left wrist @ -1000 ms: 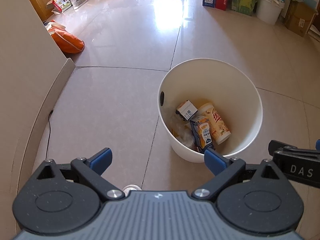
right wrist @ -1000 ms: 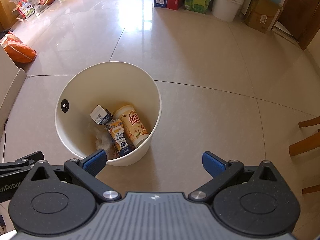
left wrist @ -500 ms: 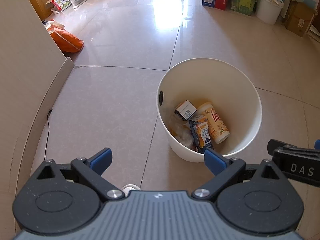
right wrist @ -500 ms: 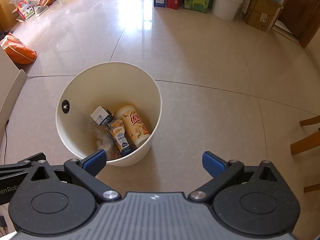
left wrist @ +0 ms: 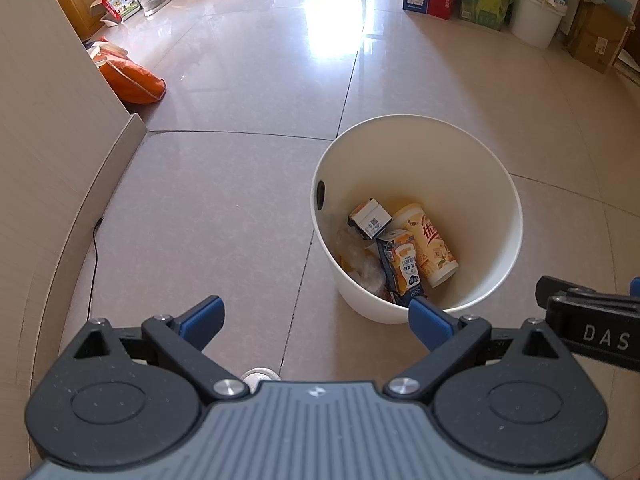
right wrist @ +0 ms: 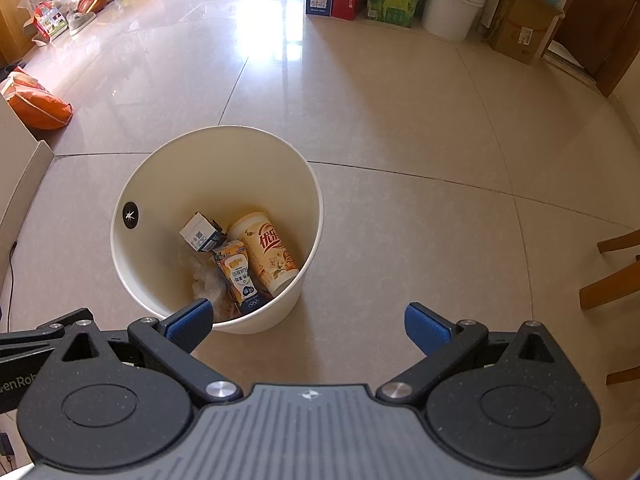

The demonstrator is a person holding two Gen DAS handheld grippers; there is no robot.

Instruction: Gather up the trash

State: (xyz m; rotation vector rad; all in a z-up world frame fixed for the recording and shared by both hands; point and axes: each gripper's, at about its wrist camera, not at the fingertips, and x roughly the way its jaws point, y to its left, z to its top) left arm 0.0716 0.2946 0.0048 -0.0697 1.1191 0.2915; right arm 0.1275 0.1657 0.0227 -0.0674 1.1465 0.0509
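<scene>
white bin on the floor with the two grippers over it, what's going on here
A person holds a hand-held gripper in each hand above the round white plastic bin on the tiled floor. The left hand-held gripper and right hand-held gripper are both open and empty. The bin holds a beige paper cup, an orange drink carton and a small white box.

You have one white bin (right wrist: 132,264) in front of you. Inside the bin you can count one small carton (right wrist: 200,233), one drink box (right wrist: 239,276), one paper cup (right wrist: 268,254) and one crumpled plastic wrapper (right wrist: 206,282). You hold two tools, left tool (left wrist: 316,318) and right tool (right wrist: 307,322), both empty.
</scene>
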